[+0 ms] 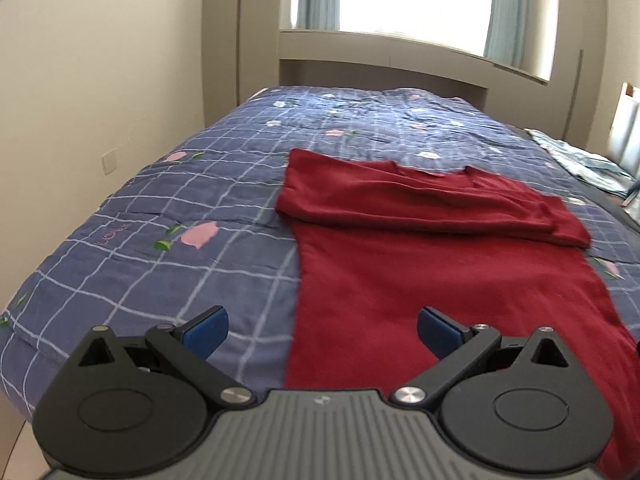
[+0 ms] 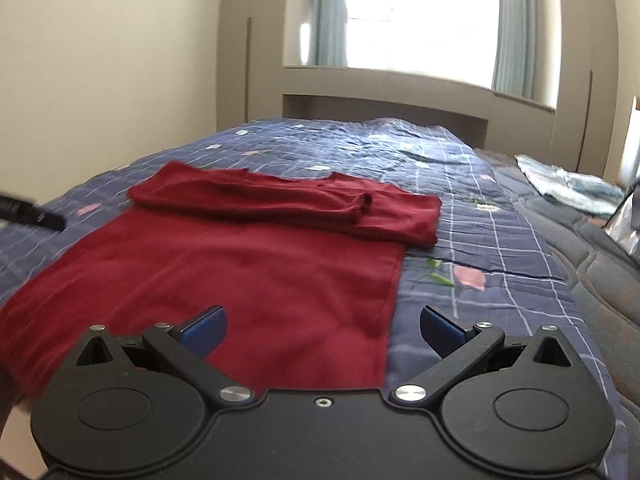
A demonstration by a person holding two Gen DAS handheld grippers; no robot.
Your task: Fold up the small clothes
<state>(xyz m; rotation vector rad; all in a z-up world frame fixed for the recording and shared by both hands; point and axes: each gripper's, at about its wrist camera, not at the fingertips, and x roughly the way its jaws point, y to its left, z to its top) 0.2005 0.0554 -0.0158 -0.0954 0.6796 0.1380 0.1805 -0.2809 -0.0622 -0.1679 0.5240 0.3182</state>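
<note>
A dark red garment (image 1: 432, 264) lies flat on the blue checked bedspread (image 1: 168, 208), its sleeves folded across the top part. My left gripper (image 1: 323, 330) is open and empty above the garment's near left edge. In the right wrist view the same red garment (image 2: 248, 264) fills the middle, and my right gripper (image 2: 323, 328) is open and empty above its near right edge. The left gripper's black body (image 2: 28, 212) shows at the far left of that view.
A light blue patterned cloth (image 2: 568, 188) lies at the bed's right side, also in the left wrist view (image 1: 588, 164). A wall runs along the left of the bed. A headboard (image 1: 384, 68) and a window stand behind it.
</note>
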